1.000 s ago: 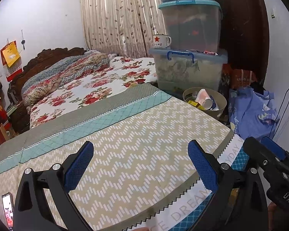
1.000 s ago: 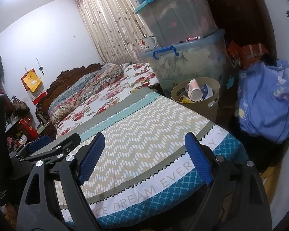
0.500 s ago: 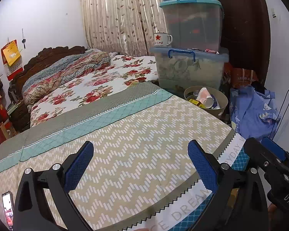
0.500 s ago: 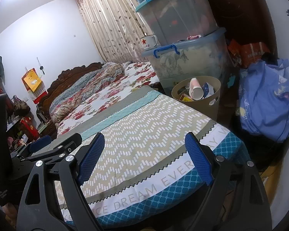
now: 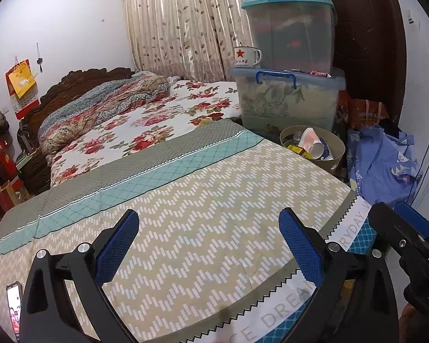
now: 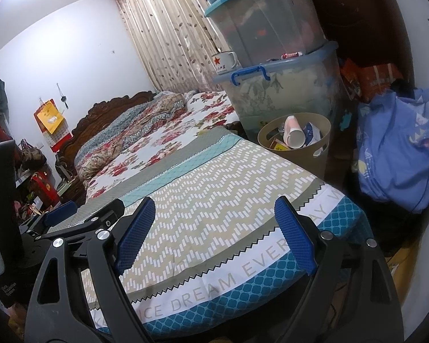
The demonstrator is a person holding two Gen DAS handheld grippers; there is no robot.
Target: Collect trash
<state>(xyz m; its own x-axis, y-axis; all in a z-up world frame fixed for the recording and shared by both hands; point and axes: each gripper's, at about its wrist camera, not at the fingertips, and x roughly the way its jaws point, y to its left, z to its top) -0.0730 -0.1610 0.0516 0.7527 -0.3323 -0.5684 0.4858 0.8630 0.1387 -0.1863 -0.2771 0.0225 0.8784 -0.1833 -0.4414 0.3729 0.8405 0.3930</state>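
Bedroom, bed (image 5: pixel 186 200) with zigzag cover in foreground, left gripper (image 5: pixel 208 245) jaws apart and empty above cover, right gripper (image 6: pixel 214 228) likewise spread and empty, bin (image 6: pixel 320 143) of trash (image 6: pixel 293 135) on floor far right beside bed, stacked tubs (image 5: pixel 289 97) behind.

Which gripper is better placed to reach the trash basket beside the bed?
Probably the right gripper: the trash basket lies on its side, beyond the bed corner. Left gripper sits farther left. Both are open, empty.
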